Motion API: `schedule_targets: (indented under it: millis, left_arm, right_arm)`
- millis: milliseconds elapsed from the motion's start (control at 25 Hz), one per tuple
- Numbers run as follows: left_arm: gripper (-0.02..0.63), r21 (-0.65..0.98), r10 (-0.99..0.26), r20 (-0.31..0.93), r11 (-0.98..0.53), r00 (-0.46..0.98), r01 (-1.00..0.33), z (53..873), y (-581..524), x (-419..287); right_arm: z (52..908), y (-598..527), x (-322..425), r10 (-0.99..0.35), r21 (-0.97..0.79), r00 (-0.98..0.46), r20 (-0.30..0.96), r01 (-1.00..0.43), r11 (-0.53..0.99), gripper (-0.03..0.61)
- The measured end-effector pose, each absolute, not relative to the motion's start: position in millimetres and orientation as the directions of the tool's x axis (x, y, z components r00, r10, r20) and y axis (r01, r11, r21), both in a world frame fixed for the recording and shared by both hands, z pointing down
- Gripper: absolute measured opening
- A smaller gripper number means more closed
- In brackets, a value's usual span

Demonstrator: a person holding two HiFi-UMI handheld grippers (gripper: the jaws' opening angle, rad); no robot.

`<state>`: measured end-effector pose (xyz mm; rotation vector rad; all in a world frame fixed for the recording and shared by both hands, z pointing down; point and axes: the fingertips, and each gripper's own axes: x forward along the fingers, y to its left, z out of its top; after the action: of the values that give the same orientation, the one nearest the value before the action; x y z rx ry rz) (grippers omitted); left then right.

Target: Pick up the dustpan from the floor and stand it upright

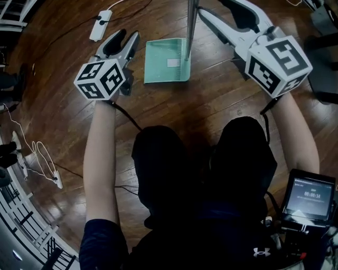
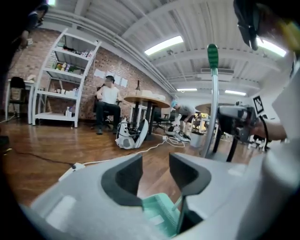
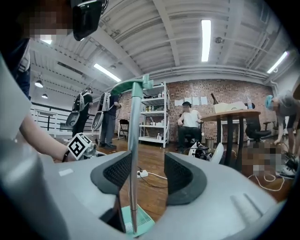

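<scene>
The dustpan stands on the wooden floor: its mint-green pan (image 1: 167, 60) lies flat and its metal pole (image 1: 191, 18) rises straight up. My left gripper (image 1: 127, 39) hovers left of the pan, open, with nothing between the jaws (image 2: 156, 173); the pan (image 2: 161, 213) shows below them and the pole (image 2: 213, 108) off to the right. My right gripper (image 1: 214, 6) is at the pole, open. In the right gripper view (image 3: 147, 176) the pole (image 3: 133, 154) runs up close beside the left pad, with a clear gap to the right pad. Whether it touches the left pad I cannot tell.
A white power strip (image 1: 100, 25) and its cable lie on the floor beyond my left gripper. More cables (image 1: 39, 158) trail at the left. A small screen (image 1: 309, 198) sits at my right hip. Farther off stand white shelves (image 2: 61, 84), a round table (image 2: 145, 101) and a seated person (image 2: 108, 105).
</scene>
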<state>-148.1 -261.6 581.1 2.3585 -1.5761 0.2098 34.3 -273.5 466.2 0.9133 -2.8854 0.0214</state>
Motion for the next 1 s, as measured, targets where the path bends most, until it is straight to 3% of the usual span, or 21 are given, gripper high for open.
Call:
schedule_targets:
  millis: [280,480,640,800,1000]
  left_arm:
    - [0.181,0.179,-0.872,0.326,-0.323,0.365,-0.929,569,-236,-151]
    - [0.181,0.180,-0.837,0.389,-0.342,0.386,-0.922,529,-201,-134]
    - [0.181,0.100,-0.803,0.457,-0.380,0.382,-0.920,468,-166,-111]
    - [0.179,0.172,-0.798,0.453,-0.358,0.397,-0.918,367,-140,-80]
    - [0.179,0.209,-0.785,0.463,-0.355,0.412,-0.911,364,-119,-66]
  right_arm:
    - [495,-302,40,-0.572,-0.124,-0.801,0.177,-0.595,0.794,0.224]
    - [492,-269,53,-0.565,-0.148,-0.771,0.293,-0.620,0.771,0.225]
    - [441,-230,75,-0.545,-0.126,-0.751,0.374,-0.623,0.772,0.224]
    - [352,-195,86,-0.518,-0.141,-0.746,0.419,-0.617,0.774,0.221]
    - [371,-169,76,-0.490,-0.178,-0.750,0.445,-0.610,0.772,0.221]
